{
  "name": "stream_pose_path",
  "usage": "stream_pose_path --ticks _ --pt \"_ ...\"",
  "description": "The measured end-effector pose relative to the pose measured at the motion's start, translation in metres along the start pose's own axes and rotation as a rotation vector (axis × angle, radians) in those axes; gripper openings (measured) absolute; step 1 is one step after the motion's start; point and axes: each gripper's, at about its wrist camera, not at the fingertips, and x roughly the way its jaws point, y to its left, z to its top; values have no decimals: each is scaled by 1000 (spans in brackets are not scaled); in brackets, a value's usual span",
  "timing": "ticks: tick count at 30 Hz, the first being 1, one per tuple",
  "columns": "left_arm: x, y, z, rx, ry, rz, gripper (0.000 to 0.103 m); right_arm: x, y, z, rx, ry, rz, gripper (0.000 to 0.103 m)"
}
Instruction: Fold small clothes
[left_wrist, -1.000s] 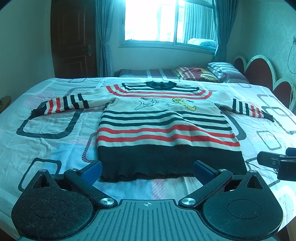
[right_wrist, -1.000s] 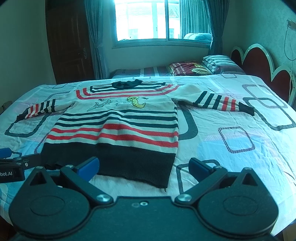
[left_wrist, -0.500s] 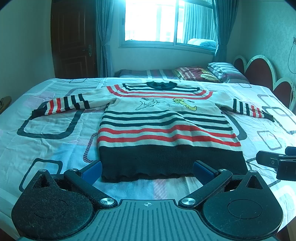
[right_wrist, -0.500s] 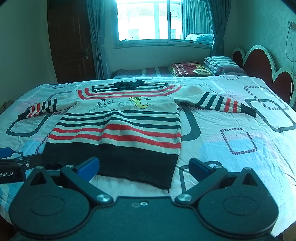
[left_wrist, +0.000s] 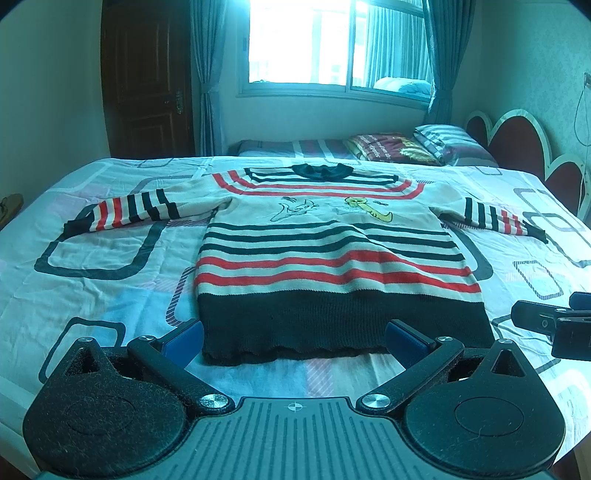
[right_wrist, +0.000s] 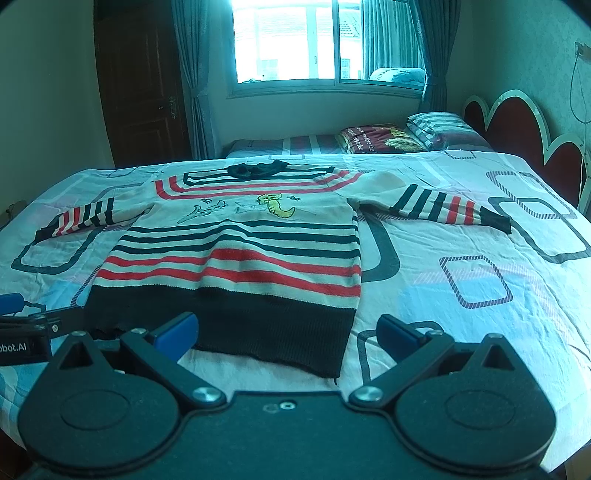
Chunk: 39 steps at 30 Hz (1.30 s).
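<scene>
The striped sweater (left_wrist: 332, 258) lay flat and face up on the bed (left_wrist: 92, 295), collar away from both grippers, sleeves spread out to either side. Its dark hem band was the part nearest to them.

The left gripper (left_wrist: 293, 341) hovered just short of that hem, its jaws spread wide and holding nothing. The blue fingertips (left_wrist: 184, 338) stood apart to either side of the hem's middle stretch, and the wavy lower edge of the hem ran between them; whether they touched the cloth or the bedsheet could not be told. Off to this gripper's right, near the sweater's hem corner, part of the right gripper showed at the frame edge.

The right gripper (right_wrist: 286, 334) was likewise wide open and empty. Ahead of it and slightly to its left lay the hem corner on that side, so that the left fingertip (right_wrist: 175, 332) sat over the dark band while the right one was over bare bedsheet. The striped sleeve (right_wrist: 450, 208) on that side stretched out well ahead and to the right of it. The left gripper's tip was visible at the far left of this view, beside the hem.

Beyond the collar, far ahead of both grippers, pillows (left_wrist: 447, 144) and a folded blanket (left_wrist: 391, 147) lay below a window (left_wrist: 332, 44), with a scalloped headboard (left_wrist: 524, 144) to the right.
</scene>
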Motion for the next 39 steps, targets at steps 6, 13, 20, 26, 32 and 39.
stream_pose_path --ticks 6,13,20,26,32,39 --pt "0 0 0 1 -1 4 103 0 0 0 0 1 0 103" --pt "1 1 0 0 0 4 103 1 2 1 5 3 -2 103" --pt "1 2 -1 -2 1 3 103 1 2 1 5 3 -3 102" --pt "4 20 3 -138 -11 -32 103 -2 -5 -1 -12 -101 -61 102" --pt "43 49 13 -336 11 -118 103 18 -47 12 114 -87 -62 103" --pt "100 56 63 -254 -49 -82 103 59 -135 45 323 -163 -98 83"
